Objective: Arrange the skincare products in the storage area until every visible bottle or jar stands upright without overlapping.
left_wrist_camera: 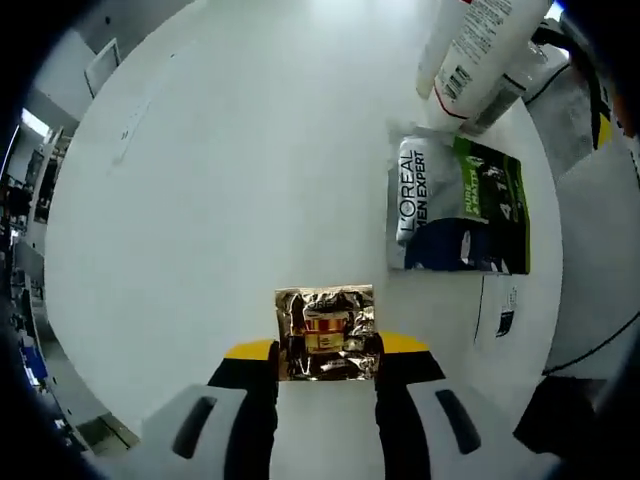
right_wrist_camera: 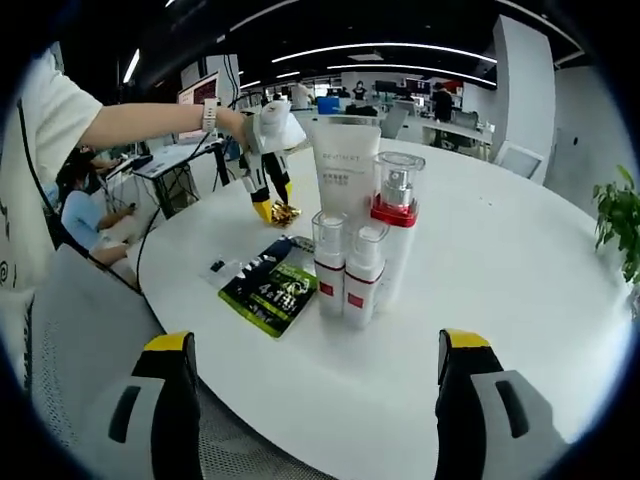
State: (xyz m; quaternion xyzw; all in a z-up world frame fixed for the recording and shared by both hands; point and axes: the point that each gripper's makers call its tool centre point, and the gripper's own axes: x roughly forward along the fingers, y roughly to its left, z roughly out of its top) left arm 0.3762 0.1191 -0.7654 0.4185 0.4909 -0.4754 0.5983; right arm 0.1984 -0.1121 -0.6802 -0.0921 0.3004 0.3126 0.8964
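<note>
My left gripper [left_wrist_camera: 327, 350] is shut on a small gold foil box [left_wrist_camera: 325, 330] low on the white round table [left_wrist_camera: 230, 180]. Beyond it a dark L'Oreal Men Expert sachet [left_wrist_camera: 455, 205] lies flat, and white bottles [left_wrist_camera: 480, 50] stand past that. In the right gripper view, a white tube [right_wrist_camera: 347, 170], a clear-capped bottle with a red band [right_wrist_camera: 395, 215] and two small red-banded bottles [right_wrist_camera: 345, 270] stand upright in a tight cluster. The sachet [right_wrist_camera: 270, 282] lies to their left. Farther back a person's hand holds the left gripper [right_wrist_camera: 272, 208] at the gold box [right_wrist_camera: 285, 212]. My right gripper [right_wrist_camera: 315, 375] hangs open near the table's edge.
A small white card [left_wrist_camera: 500, 310] lies beside the sachet. A grey chair [right_wrist_camera: 80, 330] stands by the table at lower left in the right gripper view, and a green plant [right_wrist_camera: 620, 215] is at the far right. Desks and seated people sit behind the table.
</note>
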